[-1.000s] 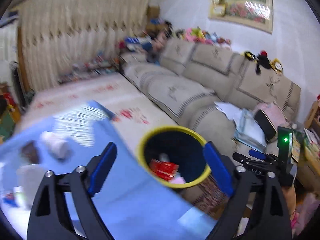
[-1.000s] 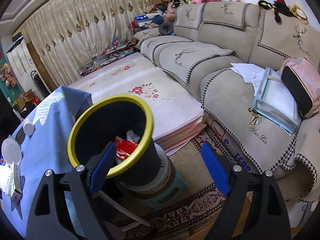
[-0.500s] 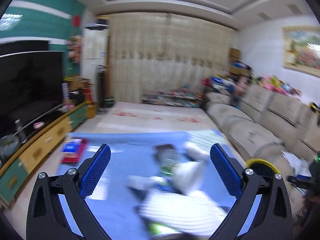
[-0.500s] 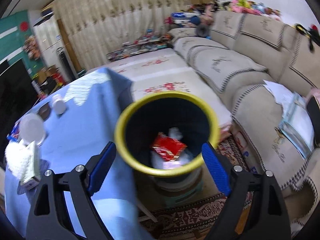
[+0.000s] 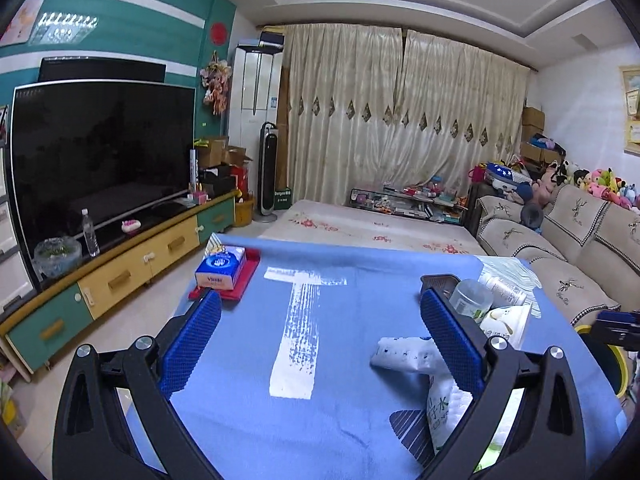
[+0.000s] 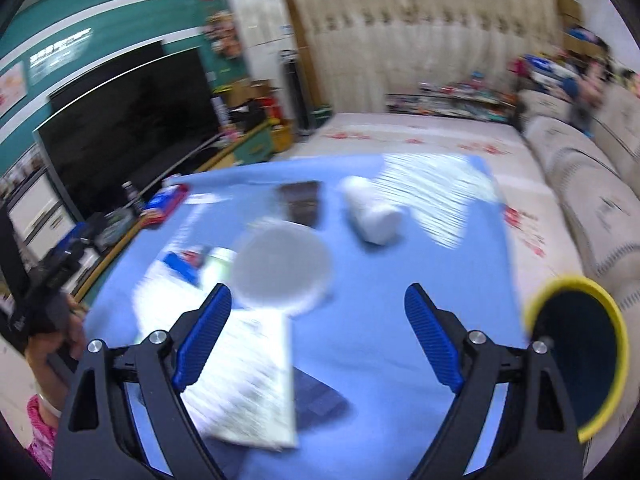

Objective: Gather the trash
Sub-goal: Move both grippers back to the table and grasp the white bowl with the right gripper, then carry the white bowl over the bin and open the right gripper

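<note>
With the left gripper (image 5: 320, 334) and right gripper (image 6: 318, 330) both spread wide and empty above the blue table (image 5: 340, 420), we should settle on the crumpled white wrapper (image 5: 404, 356) near the bin (image 6: 580, 356) at the table's edge before closing.

Television (image 5: 100, 152), large and dark, stands on a low cabinet (image 5: 120, 276) with yellow and green drawer fronts. On the cabinet top: a clear water bottle (image 5: 90, 238) and a glass bowl (image 5: 58, 254) just beside it. White standing air conditioner (image 5: 256, 92) in the corner, a slim tower fan (image 5: 269, 172) near it. Beige curtains (image 5: 404, 120) fully drawn. Sofa (image 5: 560, 240) along the right wall, plush toys (image 5: 600, 184) on its back. A floral-patterned mat (image 5: 360, 228) lies beyond the blue-covered surface (image 5: 340, 400).
</note>
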A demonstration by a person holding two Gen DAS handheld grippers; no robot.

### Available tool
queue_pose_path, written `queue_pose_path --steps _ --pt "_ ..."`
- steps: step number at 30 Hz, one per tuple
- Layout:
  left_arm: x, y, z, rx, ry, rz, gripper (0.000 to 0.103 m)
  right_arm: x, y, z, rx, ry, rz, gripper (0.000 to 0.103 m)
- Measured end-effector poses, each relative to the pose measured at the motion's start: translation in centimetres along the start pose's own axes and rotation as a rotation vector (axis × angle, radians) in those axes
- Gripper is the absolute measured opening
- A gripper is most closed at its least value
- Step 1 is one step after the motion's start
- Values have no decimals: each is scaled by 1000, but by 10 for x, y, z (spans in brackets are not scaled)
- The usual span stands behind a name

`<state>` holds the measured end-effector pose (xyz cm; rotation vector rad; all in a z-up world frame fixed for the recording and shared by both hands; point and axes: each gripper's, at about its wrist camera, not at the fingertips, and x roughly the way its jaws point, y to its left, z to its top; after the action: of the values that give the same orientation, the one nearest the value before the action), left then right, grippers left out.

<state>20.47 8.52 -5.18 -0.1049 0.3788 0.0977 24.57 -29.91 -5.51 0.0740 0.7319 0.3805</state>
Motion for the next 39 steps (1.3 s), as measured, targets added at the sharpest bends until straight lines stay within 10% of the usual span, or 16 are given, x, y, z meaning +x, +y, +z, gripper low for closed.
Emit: queue_pose_path --steps 11,15,30,39 --pt "4 -32 -12 46 19 -14 98 74 45 20 -32 108 63 41" --pt "2 -42 -12 84 10 -11 98 86 47 17 -43 122 65 9" --pt "2 -50 -14 110 12 -12 98 23 8 14 60 -45 63 5" --pt "0 -55 -16 119 7 -26 98 -57 -103 -21 286 -188 -212 5"
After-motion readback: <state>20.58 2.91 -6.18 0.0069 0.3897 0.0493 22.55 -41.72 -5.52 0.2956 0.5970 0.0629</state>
